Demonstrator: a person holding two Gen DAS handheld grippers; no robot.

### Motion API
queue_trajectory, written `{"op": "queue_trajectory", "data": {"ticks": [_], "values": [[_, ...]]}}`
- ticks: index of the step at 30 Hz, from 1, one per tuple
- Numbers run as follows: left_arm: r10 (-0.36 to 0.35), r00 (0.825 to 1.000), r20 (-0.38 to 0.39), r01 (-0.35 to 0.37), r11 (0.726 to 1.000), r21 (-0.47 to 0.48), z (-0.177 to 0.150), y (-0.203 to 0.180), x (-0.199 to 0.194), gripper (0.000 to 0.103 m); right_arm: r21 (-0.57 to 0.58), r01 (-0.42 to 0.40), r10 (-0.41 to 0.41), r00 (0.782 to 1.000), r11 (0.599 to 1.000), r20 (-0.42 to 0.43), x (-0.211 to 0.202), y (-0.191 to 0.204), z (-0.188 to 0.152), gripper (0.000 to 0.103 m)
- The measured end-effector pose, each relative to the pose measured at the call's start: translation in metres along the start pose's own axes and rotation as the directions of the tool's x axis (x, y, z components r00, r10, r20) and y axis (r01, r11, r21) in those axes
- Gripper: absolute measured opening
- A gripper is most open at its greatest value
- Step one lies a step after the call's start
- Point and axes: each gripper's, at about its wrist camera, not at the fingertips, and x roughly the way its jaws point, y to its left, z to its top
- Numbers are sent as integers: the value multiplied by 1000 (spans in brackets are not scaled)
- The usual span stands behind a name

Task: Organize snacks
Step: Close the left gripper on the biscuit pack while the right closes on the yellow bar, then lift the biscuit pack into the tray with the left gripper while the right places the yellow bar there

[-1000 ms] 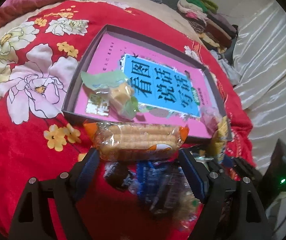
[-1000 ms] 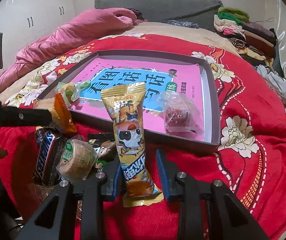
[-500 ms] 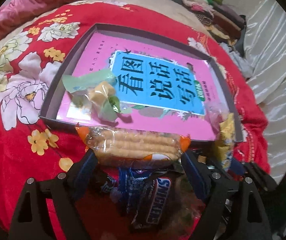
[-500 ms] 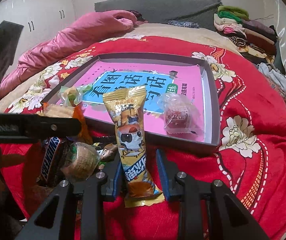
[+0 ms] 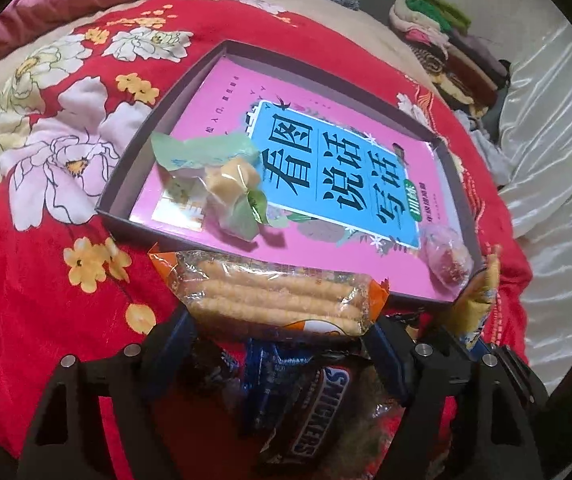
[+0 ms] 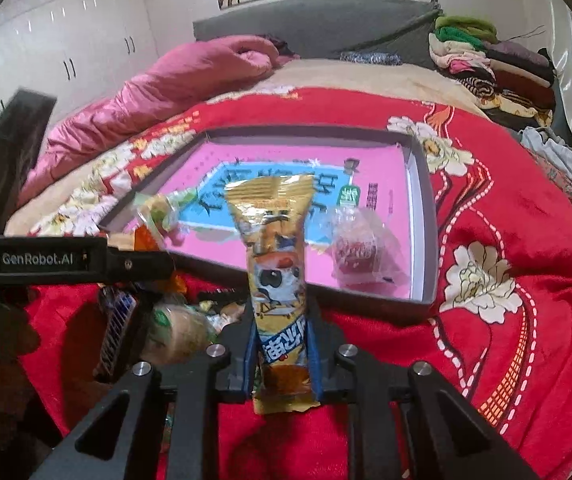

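Pinched yellow snack pack [image 6: 279,292] firmly in right gripper [image 6: 281,354]; left gripper [image 5: 281,320] clamped wafer pack [image 5: 273,292]; best lifted both clear over tray [image 6: 422,216] wall.

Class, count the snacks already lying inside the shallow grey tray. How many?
2. A green-wrapped pastry lies at the tray's near left end; a clear-wrapped red sweet sits in its near right corner. Others remain outside, and some in that pile may be hidden.

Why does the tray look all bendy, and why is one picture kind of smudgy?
Left wrist view: the fisheye lens bows the grey tray and darkens the corners; the wafer pack is fairly sharp. Right wrist view: motion blur smears the tray's blue lettering and the yellow snack packet; glare shines on the white cupboards.
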Motion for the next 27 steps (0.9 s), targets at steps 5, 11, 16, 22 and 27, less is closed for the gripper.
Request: {"op": "queue_trajectory", "data": {"ticks": [5, 11, 16, 22, 27], "values": [[-30, 999, 41, 28, 998, 48, 0, -6, -20, 81, 22, -24, 23, 999, 999, 40, -9, -3, 4, 21], [-55, 994, 96, 46, 994, 97, 5, -10, -44, 81, 37, -39, 35, 994, 999, 104, -23, -5, 9, 21], [-65, 990, 128, 51, 992, 114, 12, -10, -56, 81, 44, -47, 40, 989, 998, 142, -30, -6, 12, 21], [-61, 983, 171, 37, 989, 141, 22, -5, -65, 81, 57, -52, 40, 980, 997, 196, -41, -8, 17, 21], [-51, 981, 189, 22, 988, 155, 31, 1, -67, 81, 78, -53, 35, 975, 996, 220, -44, -13, 22, 21]]}}
